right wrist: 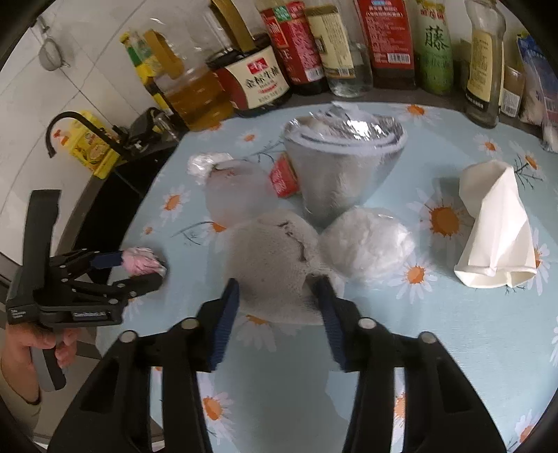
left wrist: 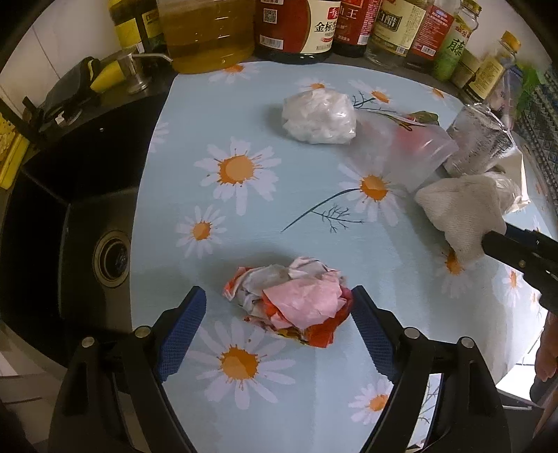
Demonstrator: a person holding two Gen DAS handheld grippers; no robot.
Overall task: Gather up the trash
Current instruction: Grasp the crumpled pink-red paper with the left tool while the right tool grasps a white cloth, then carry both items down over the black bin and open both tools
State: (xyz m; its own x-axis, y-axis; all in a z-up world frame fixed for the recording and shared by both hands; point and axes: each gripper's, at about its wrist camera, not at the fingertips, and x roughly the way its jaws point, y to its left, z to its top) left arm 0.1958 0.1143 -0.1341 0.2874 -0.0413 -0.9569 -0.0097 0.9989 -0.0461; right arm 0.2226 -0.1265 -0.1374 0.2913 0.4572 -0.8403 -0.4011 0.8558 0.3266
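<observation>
A crumpled pink, white and red paper wad [left wrist: 291, 301] lies on the daisy tablecloth [left wrist: 244, 216], between the blue pads of my open left gripper [left wrist: 279, 306]; the right pad is close to it, the left pad stands apart. In the right wrist view my right gripper [right wrist: 279, 292] has its fingers around the near end of a crumpled off-white paper towel [right wrist: 275, 261], also in the left wrist view [left wrist: 460, 209]. The left gripper [right wrist: 146, 270] shows there with the pink wad [right wrist: 139, 263].
More trash lies around: a white plastic wad [left wrist: 319, 116], a clear cup [left wrist: 418, 153], a silver foil bag [right wrist: 338, 160], a white wad [right wrist: 366, 240], a folded white paper bag [right wrist: 495, 223], a red packet [right wrist: 284, 176]. Bottles [left wrist: 300, 24] line the back. A black sink [left wrist: 69, 209] lies left.
</observation>
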